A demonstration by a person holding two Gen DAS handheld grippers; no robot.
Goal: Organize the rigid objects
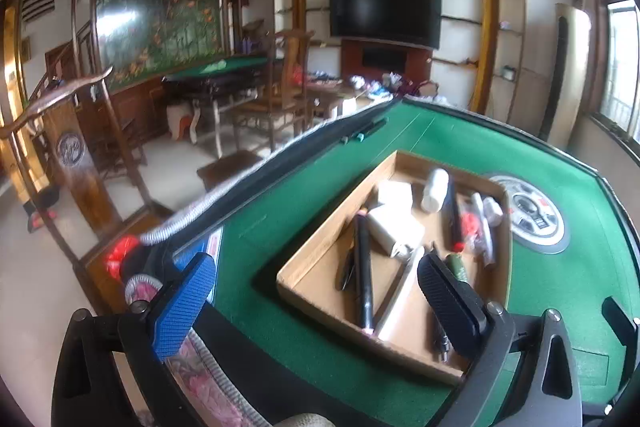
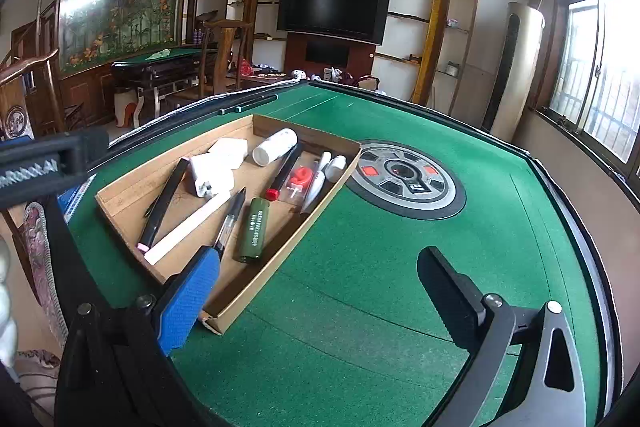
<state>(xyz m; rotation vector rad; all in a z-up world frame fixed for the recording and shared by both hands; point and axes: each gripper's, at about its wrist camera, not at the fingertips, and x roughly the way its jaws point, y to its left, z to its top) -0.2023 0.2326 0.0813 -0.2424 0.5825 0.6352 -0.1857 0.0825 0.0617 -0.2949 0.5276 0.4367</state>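
Grippers: left gripper [image 1: 316,299] and right gripper [image 2: 320,291] both spread wide and empty above cardboard tray [image 2: 120,205] holding green lighter [image 2: 251,229], clear pen [image 2: 228,225]; best lowered squarely, jaws straddling 1 item.

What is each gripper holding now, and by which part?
Nothing is held. The left gripper and the right gripper are both open and empty; the pens and other items lie in the cardboard box.
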